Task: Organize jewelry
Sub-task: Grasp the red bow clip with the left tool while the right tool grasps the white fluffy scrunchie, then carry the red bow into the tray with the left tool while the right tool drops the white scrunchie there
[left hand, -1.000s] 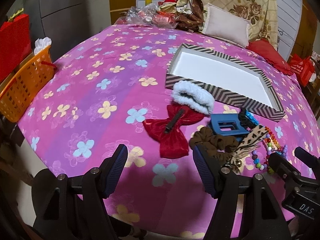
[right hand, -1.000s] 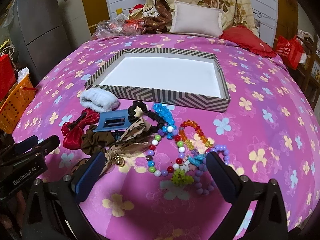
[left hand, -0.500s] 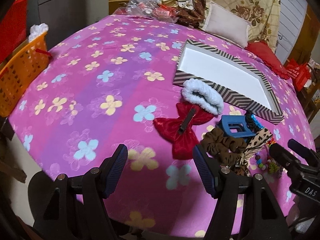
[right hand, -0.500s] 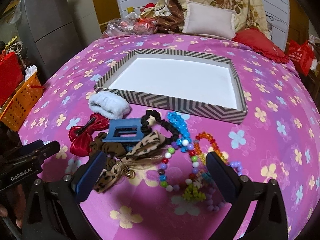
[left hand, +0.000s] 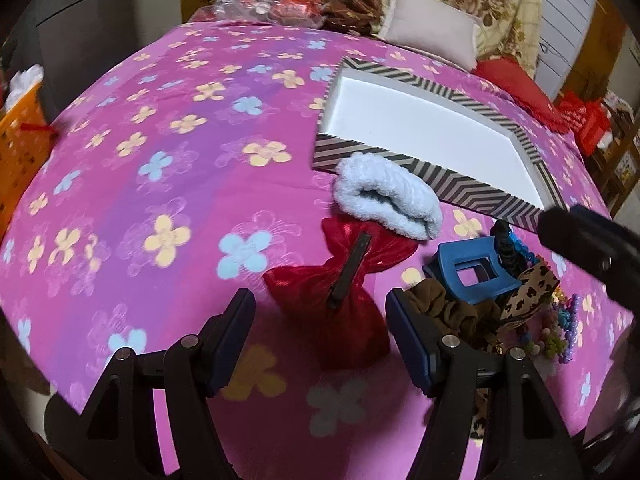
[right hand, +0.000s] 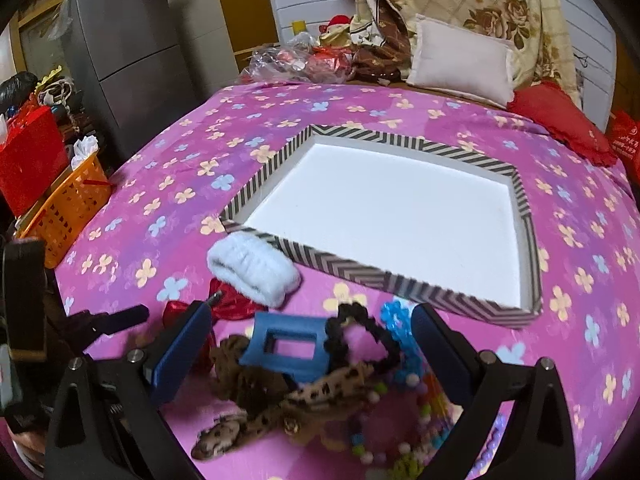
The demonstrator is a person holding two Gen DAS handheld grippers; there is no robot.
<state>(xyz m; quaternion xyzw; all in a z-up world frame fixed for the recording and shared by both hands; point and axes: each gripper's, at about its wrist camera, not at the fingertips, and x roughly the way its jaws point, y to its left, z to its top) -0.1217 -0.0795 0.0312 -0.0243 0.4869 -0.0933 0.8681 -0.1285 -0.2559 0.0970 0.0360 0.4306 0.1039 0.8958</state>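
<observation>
A pile of accessories lies on the pink flowered bedspread before an empty zigzag-striped box (left hand: 460,190) (right hand: 472,300). My left gripper (left hand: 320,340) is open, its fingers either side of a red velvet bow clip (left hand: 340,276). A white fluffy band (left hand: 388,196) (right hand: 252,270) touches the box's near wall. My right gripper (right hand: 312,354) is open over a blue claw clip (right hand: 288,346) (left hand: 468,272), a black scrunchie (right hand: 360,332), a brown scrunchie (right hand: 244,380), a leopard bow (right hand: 304,404) and bead bracelets (right hand: 404,432).
An orange basket (right hand: 68,208) stands off the bed's left edge by a grey fridge (right hand: 132,52). Pillows (right hand: 460,60) and bags crowd the bed's far end. A red cushion (right hand: 560,120) lies far right.
Both grippers have moved forward and lower toward the pile. The left now straddles the red bow; the right now hangs over the blue claw clip. Nothing was picked up.
</observation>
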